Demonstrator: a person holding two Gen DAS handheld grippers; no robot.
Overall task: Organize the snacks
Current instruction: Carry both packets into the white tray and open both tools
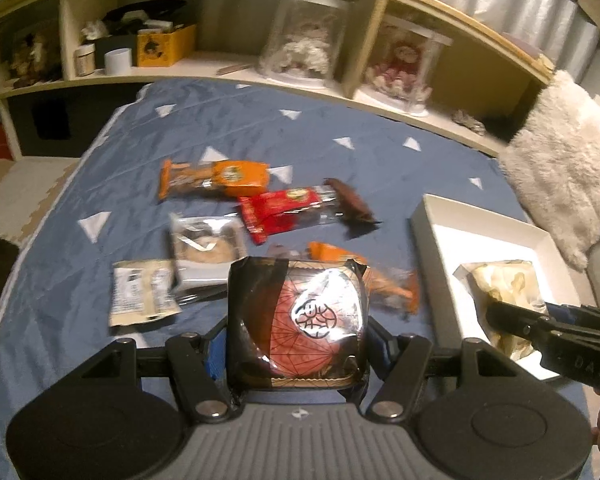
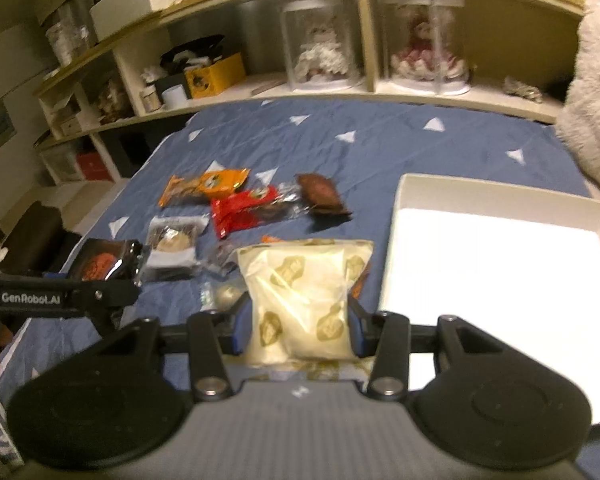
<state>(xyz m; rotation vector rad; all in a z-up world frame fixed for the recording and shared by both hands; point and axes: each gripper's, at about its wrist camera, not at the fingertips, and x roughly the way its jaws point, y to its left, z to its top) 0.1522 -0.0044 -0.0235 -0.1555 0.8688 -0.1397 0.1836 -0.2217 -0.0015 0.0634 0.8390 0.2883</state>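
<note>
1. Left gripper (image 1: 298,344): fingers closed about as wide as the black-and-red packet (image 1: 300,320), which is clamped between them and lifted over the blue bedspread (image 1: 340,128). Right gripper (image 2: 300,320): same story, pinching the cream packet (image 2: 304,300), held just left of the white box (image 2: 412,192).
2. Box looks empty in the right view. Loose snacks lie on the bedspread: orange packet (image 1: 216,178), red packet (image 1: 284,210), brown packet (image 1: 350,200), clear cookie packet (image 1: 204,244), white label packet (image 1: 144,292).
3. Risk: both wrappers are glossy film, gripped at the sides only. A quick swing could let one slide out short of the box.
4. Risk: squeeze. Cream packet already bulges between the fingers; contents could crush.
5. Risk: both tools heading to one box. Left view shows the right one near; they could clash over the rim.
6. Risk: soft bedspread. A knock on the wall could shift or tip the box.
</note>
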